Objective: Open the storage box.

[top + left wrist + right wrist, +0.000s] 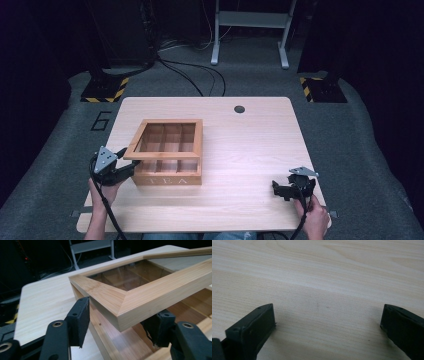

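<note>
Room: dark around you, with a grey floor, cables and a metal stand behind the light wooden table (250,150).
Box: the wooden tea box (170,177) stands on the left half of the table, with the word TEA on its front wall facing you.
Lid: the glass-framed lid (167,137) is already lifted at the front and stands tilted over the empty compartments; it is not fully open yet.
Left gripper: your left gripper (119,167) is at the front left corner of the lid (125,305). The jaws stand one on each side of this corner, about a third open. You cannot tell for sure if the pads press the wood or only support it from under.
Right gripper: your right gripper (292,187) rests low over the bare table near the front right edge, well apart from the box; its jaws (328,322) are wide open and hold nothing.
Done: lid raised partly, I judge.
Left: swing the lid further back until it stays open, then release the corner.
</note>
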